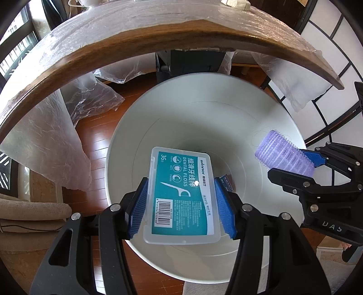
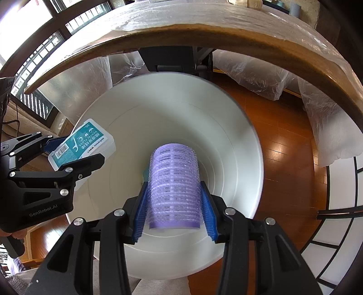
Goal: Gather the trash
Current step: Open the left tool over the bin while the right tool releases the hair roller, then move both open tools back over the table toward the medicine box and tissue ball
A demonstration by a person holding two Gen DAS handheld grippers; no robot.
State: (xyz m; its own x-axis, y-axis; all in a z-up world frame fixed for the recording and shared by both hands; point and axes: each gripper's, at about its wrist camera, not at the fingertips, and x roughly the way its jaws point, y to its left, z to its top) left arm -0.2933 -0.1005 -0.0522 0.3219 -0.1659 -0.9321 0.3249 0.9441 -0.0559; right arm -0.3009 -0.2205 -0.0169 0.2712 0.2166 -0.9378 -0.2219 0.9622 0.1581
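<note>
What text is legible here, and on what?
"winner", "DENTAL FLOSS", "36": dental floss box, held in the left tool.
Chinese lines and barcode digits on that box: too small.
"GenRobot.AI": left tool body.
"DAS": right tool body, partly cut off.
Purple hair roller: dark marks, unreadable.

I see a curved wooden table point(image 1: 140, 43) edge under clear plastic sheeting point(image 1: 158, 18), more sheeting crumpled on the reddish wood floor point(image 2: 283, 145); beige sofa point(image 1: 27, 213) at left.

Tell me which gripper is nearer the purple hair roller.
Right. The right gripper is clamped on the hair roller; the left gripper holds the floss box beside it.
</note>
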